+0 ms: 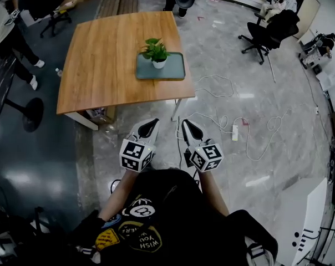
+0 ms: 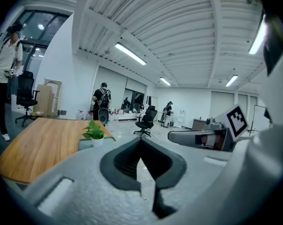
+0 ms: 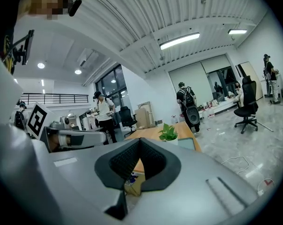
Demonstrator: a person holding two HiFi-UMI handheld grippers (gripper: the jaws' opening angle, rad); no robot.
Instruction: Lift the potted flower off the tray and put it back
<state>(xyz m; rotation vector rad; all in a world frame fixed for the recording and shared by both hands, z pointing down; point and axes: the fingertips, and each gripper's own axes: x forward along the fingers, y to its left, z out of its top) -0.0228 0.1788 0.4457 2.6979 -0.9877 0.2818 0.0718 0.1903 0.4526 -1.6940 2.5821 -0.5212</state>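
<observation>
A small green plant in a white pot [image 1: 156, 52] stands upright on a grey-green tray [image 1: 176, 71] at the near right corner of a wooden table [image 1: 101, 60]. Both grippers are held side by side over the floor, well short of the table and pointing toward it. The left gripper [image 1: 150, 122] is shut with nothing in it, and so is the right gripper [image 1: 187, 122]. In the left gripper view the potted flower [image 2: 94, 132] shows far ahead, left of the closed tips [image 2: 141, 142]. In the right gripper view the potted flower [image 3: 168, 133] and tray [image 3: 187, 143] sit beyond the closed tips [image 3: 140, 142].
White cables and a power strip [image 1: 234, 132] lie on the marble floor right of the table. A cardboard box [image 1: 98, 115] sits under the table's near edge. Black office chairs [image 1: 270, 32] stand at the back right. A person [image 1: 6, 32] stands at the far left.
</observation>
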